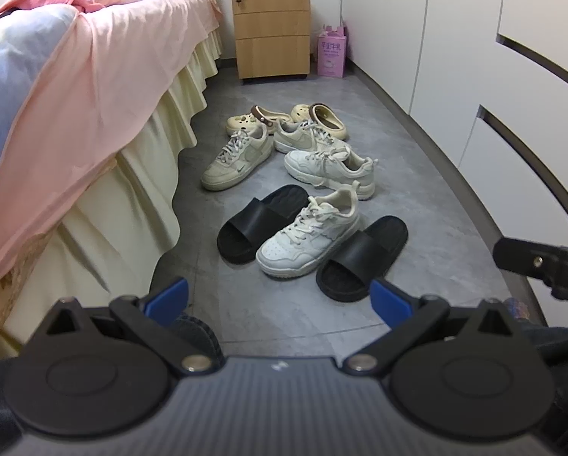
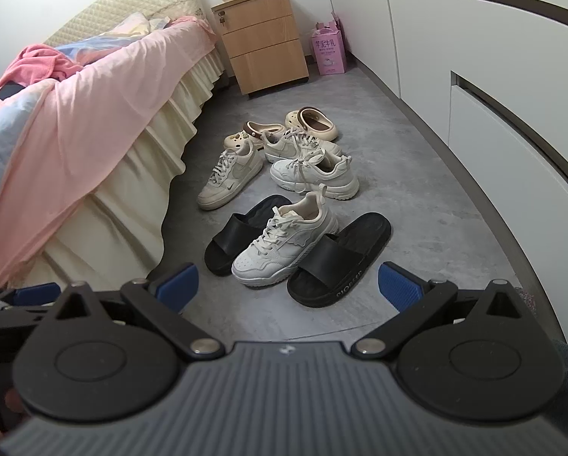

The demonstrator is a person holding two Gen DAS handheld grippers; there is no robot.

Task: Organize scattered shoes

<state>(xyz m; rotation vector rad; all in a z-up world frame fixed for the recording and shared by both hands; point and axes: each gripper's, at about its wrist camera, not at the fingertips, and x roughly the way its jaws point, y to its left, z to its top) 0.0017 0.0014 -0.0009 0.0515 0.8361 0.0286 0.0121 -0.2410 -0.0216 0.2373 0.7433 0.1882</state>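
pink box [image 2: 328, 54] with unreadable print

Floor [image 1: 417, 174]: grey stone-look tile, matt, faintly mottled. Slides [image 2: 337, 262] on it: black matt rubbery foam with ribbed footbeds. White sneaker [image 2: 280, 247] between them: smooth leather-look upper, soft sheen, woven cloth laces. Beyond it, clogs [image 1: 322, 119]: cream moulded foam, smooth, brown strap. Bed [image 1: 105, 87] left of the sneaker: pink and blue soft cloth, cream pleated skirt. Cabinet [image 1: 270, 30] at the far end: pale wood-grain, satin. Box [image 2: 328, 55] beside it: pink printed card. Gripper pads [image 2: 398, 287]: blue ribbed plastic on matt black plastic arms, metal rivets.
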